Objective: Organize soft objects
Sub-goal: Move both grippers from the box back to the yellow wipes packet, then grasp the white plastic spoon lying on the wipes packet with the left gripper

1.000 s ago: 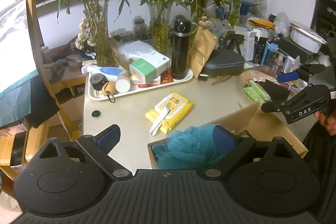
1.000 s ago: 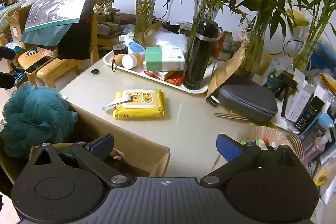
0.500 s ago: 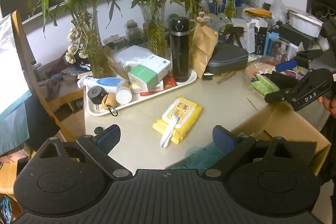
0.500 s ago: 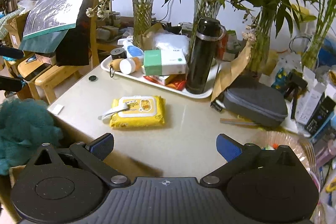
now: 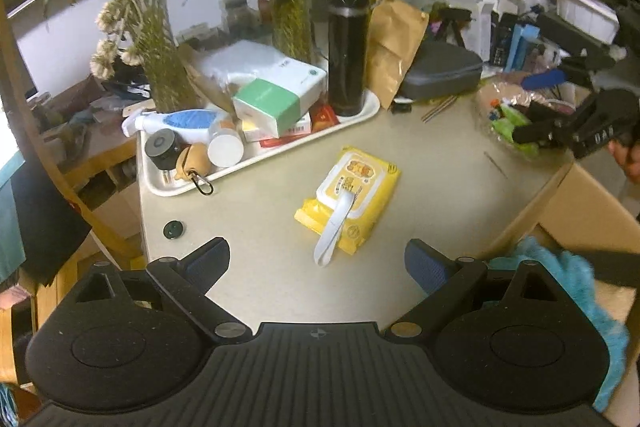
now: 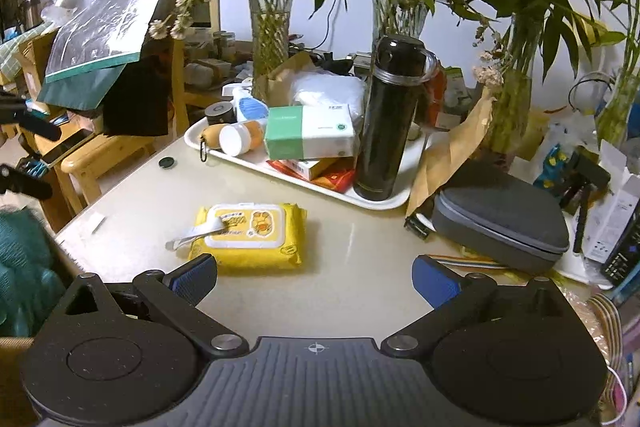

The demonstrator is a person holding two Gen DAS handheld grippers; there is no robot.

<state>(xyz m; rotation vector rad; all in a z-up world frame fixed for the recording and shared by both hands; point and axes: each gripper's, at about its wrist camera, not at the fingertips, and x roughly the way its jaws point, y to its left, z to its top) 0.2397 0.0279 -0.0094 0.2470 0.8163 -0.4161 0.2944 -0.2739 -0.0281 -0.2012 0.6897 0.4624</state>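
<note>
The left tool (image 5: 317,265) is spread wide with nothing between its blue pads. The right tool (image 6: 315,279) is spread wide too and grips nothing. Both hang over the pale worktop (image 6: 344,255). The fluffy teal bath sponge (image 5: 576,279) sits inside the brown cardboard box (image 5: 580,211) at the worktop's edge. A yellow pack of wet wipes (image 6: 250,233) lies flat on the worktop, near a white tray (image 5: 360,111) that holds a tall black bottle (image 6: 390,119) and a green and white box (image 6: 310,137).
</note>
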